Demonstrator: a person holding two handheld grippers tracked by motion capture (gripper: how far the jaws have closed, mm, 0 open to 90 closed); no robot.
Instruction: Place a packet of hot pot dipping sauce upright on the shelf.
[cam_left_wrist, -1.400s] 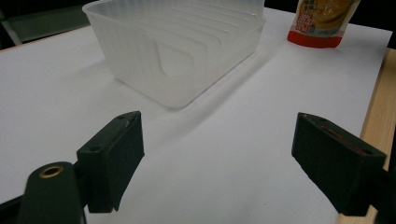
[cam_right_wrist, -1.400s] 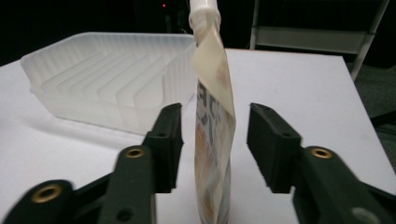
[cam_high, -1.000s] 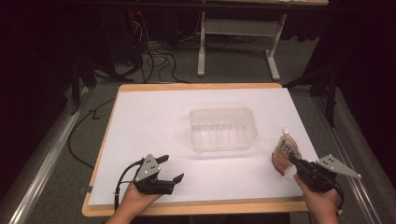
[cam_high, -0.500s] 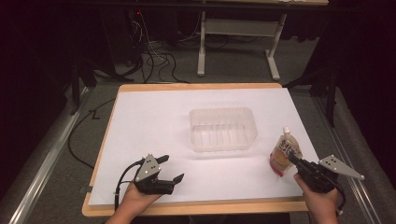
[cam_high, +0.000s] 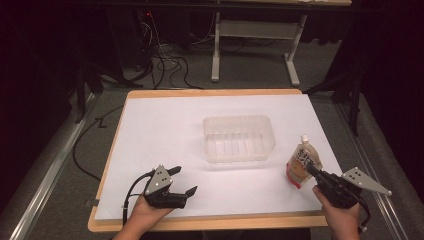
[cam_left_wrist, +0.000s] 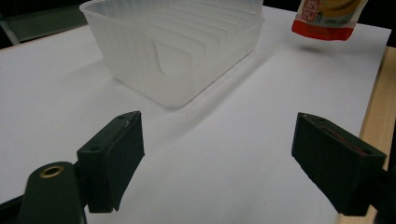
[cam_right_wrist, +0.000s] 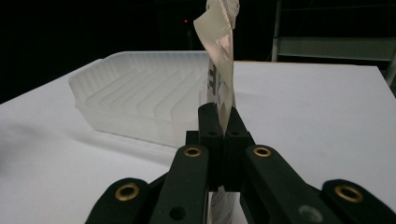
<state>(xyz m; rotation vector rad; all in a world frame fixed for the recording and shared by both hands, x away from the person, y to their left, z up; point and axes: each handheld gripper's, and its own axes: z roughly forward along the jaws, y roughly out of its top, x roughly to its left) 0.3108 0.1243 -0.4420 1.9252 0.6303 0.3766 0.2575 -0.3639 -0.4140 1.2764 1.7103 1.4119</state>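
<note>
The right tool (cam_right_wrist: 223, 123) has its two black jaws pressed together on the edge of a thin pouch (cam_right_wrist: 220, 70), which stands upright, seen edge-on, its top curling above the jaws. Behind and to the left of the pouch, a clear ribbed plastic tray (cam_right_wrist: 135, 100) sits on the white counter (cam_right_wrist: 317, 107), well in from the counter's far edge. Past that edge all is dark.

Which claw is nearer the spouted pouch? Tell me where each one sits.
Right. The right claw is shut on the spouted pouch, pinching its edge near the table's right side. The left claw rests open near the front edge, far to the pouch's left, beyond the clear tray.
</note>
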